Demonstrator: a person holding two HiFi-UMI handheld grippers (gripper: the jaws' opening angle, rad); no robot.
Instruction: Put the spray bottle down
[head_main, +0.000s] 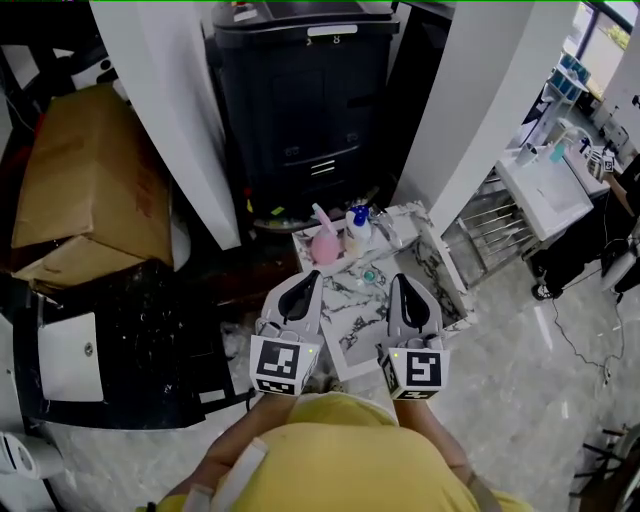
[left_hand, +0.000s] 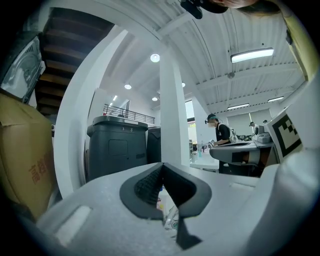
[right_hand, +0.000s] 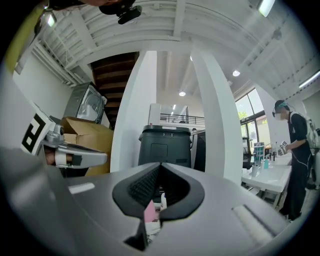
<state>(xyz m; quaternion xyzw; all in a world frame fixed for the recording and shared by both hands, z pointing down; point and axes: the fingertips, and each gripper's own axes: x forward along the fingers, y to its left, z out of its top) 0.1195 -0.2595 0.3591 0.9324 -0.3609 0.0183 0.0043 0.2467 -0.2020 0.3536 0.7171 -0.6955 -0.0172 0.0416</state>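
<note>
Both tongs, left gripper (head_main: 306, 280) and right gripper (head_main: 404, 282), are pressed shut on nothing. Ahead of them (touched by neither) the pink plastic spray bottle (head_main: 325, 243) is seen upright on the white marble-patterned table (head_main: 432, 262), just beside a white blue-topped bottle (head_main: 357, 234).

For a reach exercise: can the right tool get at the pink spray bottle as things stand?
Probably yes: the pink spray bottle stands ahead of the right tool with nothing between, but its shut jaws must open first.
</note>
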